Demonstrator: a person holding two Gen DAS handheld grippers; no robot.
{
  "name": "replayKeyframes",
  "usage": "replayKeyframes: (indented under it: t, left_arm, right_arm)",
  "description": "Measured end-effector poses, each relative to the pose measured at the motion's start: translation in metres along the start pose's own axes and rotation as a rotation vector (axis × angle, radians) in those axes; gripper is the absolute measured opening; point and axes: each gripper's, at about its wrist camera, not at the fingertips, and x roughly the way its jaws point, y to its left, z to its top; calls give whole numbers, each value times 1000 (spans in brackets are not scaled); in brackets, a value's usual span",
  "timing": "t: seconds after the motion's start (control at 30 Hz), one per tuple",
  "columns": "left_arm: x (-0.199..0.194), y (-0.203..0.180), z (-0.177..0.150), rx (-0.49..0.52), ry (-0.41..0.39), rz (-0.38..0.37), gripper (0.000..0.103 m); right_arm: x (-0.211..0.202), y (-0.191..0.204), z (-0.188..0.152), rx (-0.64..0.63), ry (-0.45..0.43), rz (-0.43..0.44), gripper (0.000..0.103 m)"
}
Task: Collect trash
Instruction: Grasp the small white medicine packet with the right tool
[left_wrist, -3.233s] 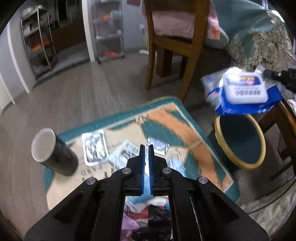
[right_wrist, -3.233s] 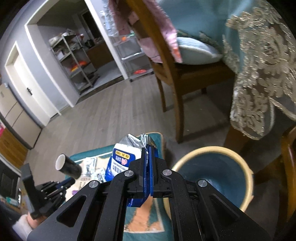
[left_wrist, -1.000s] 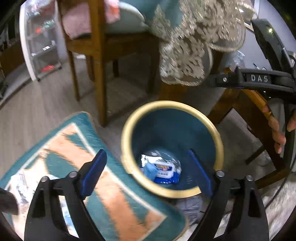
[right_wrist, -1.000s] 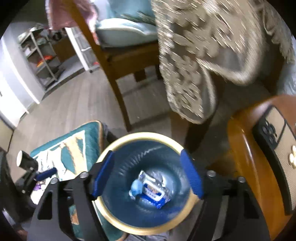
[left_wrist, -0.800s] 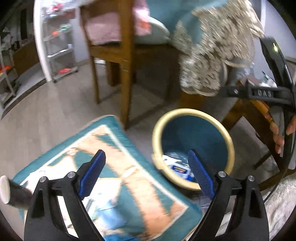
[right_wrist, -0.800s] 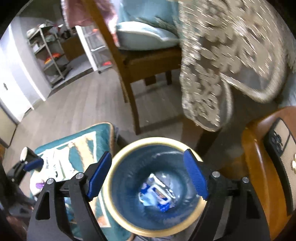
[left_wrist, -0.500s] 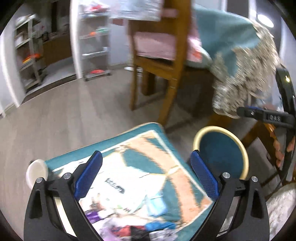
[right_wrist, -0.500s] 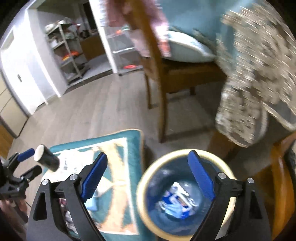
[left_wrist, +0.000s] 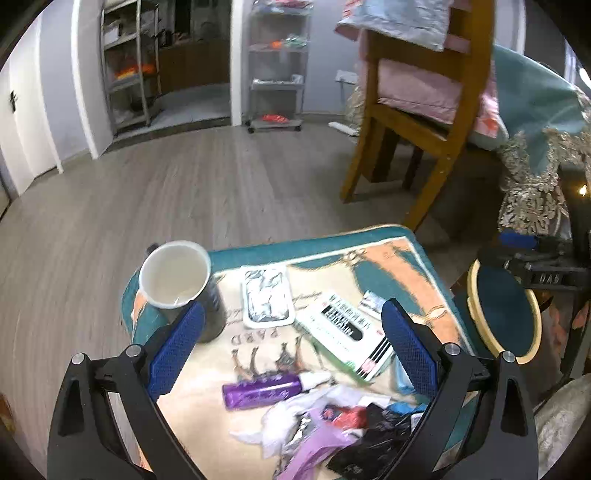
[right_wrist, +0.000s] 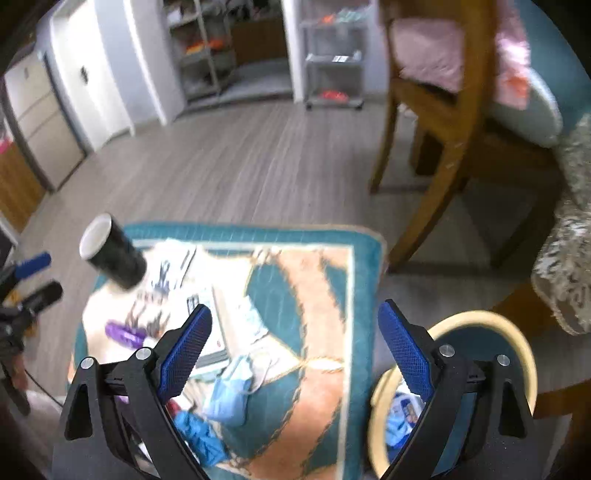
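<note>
Both tools are coming off the bin and heading for the litter on the rug, so the step in hand, as I judge it, is choosing and approaching the next piece. The left hand-held gripper (left_wrist: 291, 349) is standing wide with nothing between its blue pads, and the right hand-held gripper (right_wrist: 295, 343) is standing wide and empty too, its jaws having just been opening. To do this well, each should be settling over one separate piece rather than the tangled heap, coming down with the pads straddling the item's narrow side and closing only once the rug is nearly met. In the left wrist view the paper cup (left_wrist: 177, 280), dark outside and white inside, is standing upright at centre left on the teal and orange rug (left_wrist: 391, 258); it would probably tip if nudged, so a side grasp around its wall looks safest. Just right of it a silvery foil tray (left_wrist: 266, 299) is lying flat, then a flat white carton with black print (left_wrist: 345, 328) at centre, a purple tube (left_wrist: 262, 391) lying on its side below, and a heap of crumpled wrappers (left_wrist: 332, 424), white, lilac, red and black, at lower centre. In the right wrist view a light blue face mask (right_wrist: 231, 391) is lying at lower centre, limp and best pinched at a fold. The round bin (right_wrist: 480, 321), teal with a cream rim, is sitting at lower right just off the rug's edge, with a blue packet (right_wrist: 404, 410) already inside.
</note>
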Motion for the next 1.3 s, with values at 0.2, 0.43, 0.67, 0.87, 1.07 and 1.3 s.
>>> replayKeyframes:
  t: [0.2, 0.43, 0.67, 0.87, 1.07, 1.3]
  left_arm:
    - [11, 9, -10, -4, 19, 30, 95]
    - [40, -6, -18, -35, 68, 3, 95]
    - [67, -28, -22, 54, 111, 21, 95]
    - [87, -30, -27, 73, 166, 27, 95]
    - [103, -22, -29, 41, 206, 26, 95]
    - [119, -31, -28, 28, 236, 19, 95]
  right_arm:
    - [33, 4, -11, 14, 111, 8, 91]
    - [67, 3, -7, 58, 162, 5, 76]
    - [101, 37, -3, -131, 191, 20, 57]
    - [134, 46, -10, -180, 278, 22, 43]
    - [160, 36, -12, -163, 341, 79, 38]
    - [156, 32, -6, -107, 334, 201, 13]
